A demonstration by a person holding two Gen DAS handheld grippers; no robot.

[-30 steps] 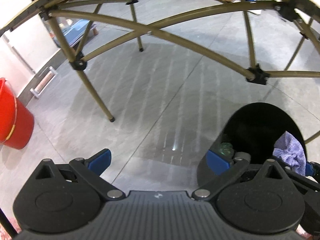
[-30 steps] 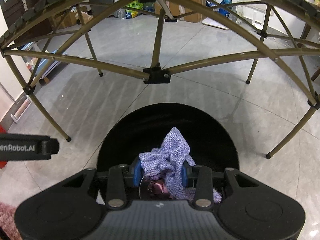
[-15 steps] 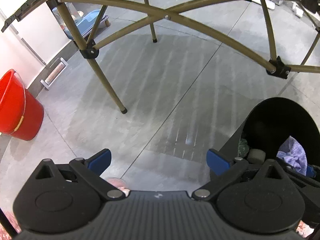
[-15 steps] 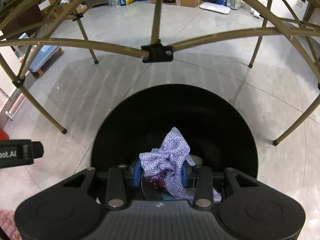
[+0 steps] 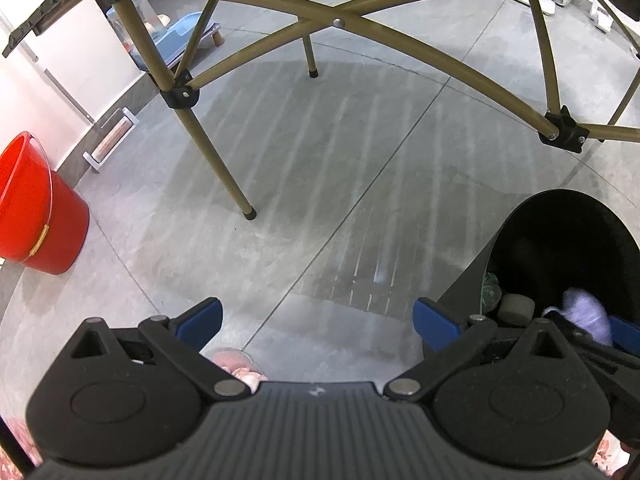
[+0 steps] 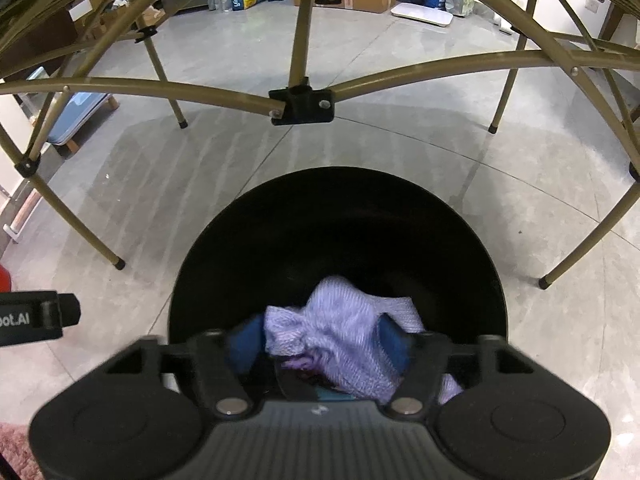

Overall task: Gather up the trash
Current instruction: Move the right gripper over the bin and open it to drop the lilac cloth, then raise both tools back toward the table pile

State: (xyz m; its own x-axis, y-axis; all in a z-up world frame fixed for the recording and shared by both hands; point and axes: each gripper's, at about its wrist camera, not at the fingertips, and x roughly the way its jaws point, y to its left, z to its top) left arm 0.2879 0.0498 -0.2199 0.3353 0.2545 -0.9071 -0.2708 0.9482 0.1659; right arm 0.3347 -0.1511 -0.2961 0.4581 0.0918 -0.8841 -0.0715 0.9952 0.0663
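Right tool [image 6: 320,344] poised over the mouth of the black bin [image 6: 248,248], jaws just spread, blurred lilac cloth [image 6: 340,340] loose between the blue pads, no longer pinched. Same cloth [image 5: 586,312] seen inside the bin [image 5: 560,232] from the left wrist, beside a grey roll [image 5: 516,308] and something green. Left tool [image 5: 316,318] released and empty above the grey tiled floor [image 5: 320,160]. Lettering "oot.AI" legible on the left tool's body at the right view's left edge. Red bucket [image 5: 32,208] by the wall; olive desk legs [image 5: 212,152] nearby.
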